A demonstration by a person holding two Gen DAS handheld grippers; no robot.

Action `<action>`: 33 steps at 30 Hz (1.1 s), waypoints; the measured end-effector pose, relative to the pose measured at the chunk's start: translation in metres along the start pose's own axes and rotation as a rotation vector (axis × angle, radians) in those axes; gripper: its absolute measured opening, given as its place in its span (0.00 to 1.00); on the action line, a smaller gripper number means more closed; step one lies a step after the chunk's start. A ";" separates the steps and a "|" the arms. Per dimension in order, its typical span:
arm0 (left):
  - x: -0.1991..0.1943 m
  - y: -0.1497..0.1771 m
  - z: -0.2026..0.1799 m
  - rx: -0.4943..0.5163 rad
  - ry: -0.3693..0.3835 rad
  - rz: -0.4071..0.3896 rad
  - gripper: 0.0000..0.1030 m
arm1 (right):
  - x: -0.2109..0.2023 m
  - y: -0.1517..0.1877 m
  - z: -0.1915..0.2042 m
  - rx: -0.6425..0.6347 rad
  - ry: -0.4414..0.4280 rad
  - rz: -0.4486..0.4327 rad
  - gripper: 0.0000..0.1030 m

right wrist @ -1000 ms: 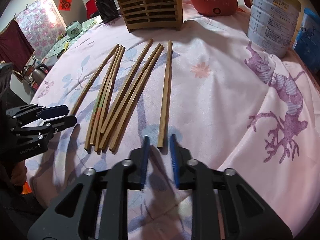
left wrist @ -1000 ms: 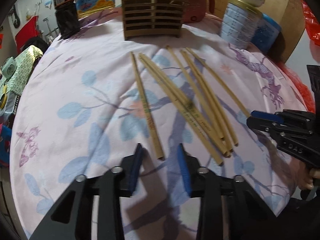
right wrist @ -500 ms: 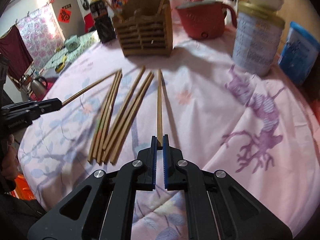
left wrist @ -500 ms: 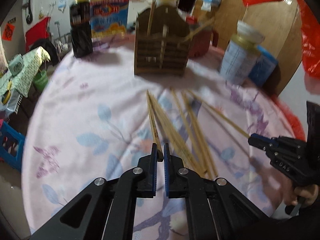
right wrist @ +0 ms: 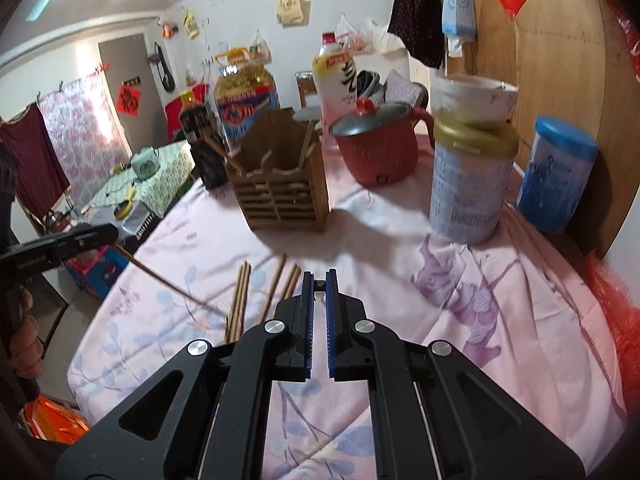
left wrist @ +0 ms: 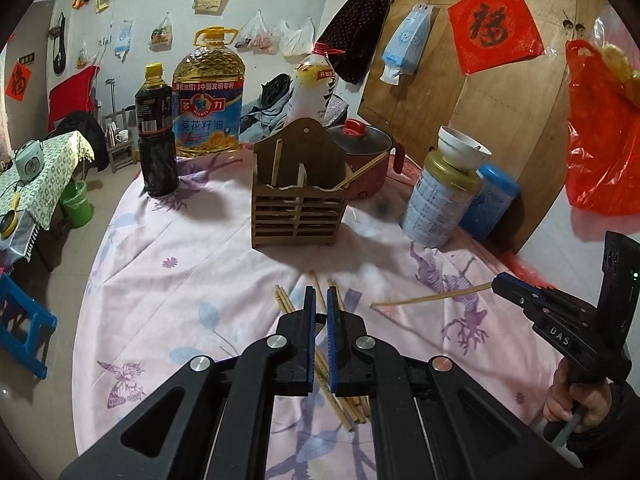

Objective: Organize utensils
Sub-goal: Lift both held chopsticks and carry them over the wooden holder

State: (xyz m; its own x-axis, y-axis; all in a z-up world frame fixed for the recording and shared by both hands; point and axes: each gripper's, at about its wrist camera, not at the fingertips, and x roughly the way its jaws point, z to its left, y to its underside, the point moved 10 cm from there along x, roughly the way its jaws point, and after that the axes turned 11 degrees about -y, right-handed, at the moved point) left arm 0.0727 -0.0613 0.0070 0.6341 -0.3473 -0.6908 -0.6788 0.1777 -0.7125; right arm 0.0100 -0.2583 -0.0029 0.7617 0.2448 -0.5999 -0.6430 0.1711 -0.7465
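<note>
Chopsticks [left wrist: 352,404] in a loose bundle on the pink flowered cloth [left wrist: 192,280] of the desk, partly hidden under the left gripper [left wrist: 319,300]. Left gripper lifted above the bundle, fingers clamped on one chopstick [right wrist: 168,286], seen from the right wrist camera slanting from its tip down toward the cloth. Right gripper [right wrist: 319,284] likewise raised and clamped on another chopstick [left wrist: 432,299], seen from the left wrist camera sticking out sideways from its tip over the cloth. Beyond the bundle, upright on the desk, a slatted wooden holder [left wrist: 298,208] with a few sticks already leaning in its compartments. Behind it a red pot [left wrist: 368,160] with a glass lid; left of it a dark sauce bottle [left wrist: 156,132] and a big oil jug [left wrist: 208,96]; right of it a tin [left wrist: 436,200] with a white bowl [left wrist: 460,152] resting on top.
</note>
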 end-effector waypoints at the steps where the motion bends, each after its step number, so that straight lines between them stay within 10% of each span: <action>1: 0.001 -0.001 -0.001 -0.003 0.002 0.006 0.05 | -0.001 -0.002 0.001 0.003 -0.004 -0.002 0.06; 15: -0.006 -0.052 -0.009 0.033 0.024 -0.033 0.05 | -0.009 -0.055 0.016 -0.048 -0.065 -0.046 0.06; 33: 0.017 -0.248 -0.019 0.069 -0.042 -0.258 0.05 | 0.037 -0.212 0.041 -0.183 -0.121 -0.183 0.06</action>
State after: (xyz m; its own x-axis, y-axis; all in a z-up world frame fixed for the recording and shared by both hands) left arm 0.2449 -0.1289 0.1746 0.7987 -0.3510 -0.4888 -0.4669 0.1509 -0.8713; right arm 0.1716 -0.2469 0.1452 0.8417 0.3395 -0.4199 -0.4621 0.0506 -0.8854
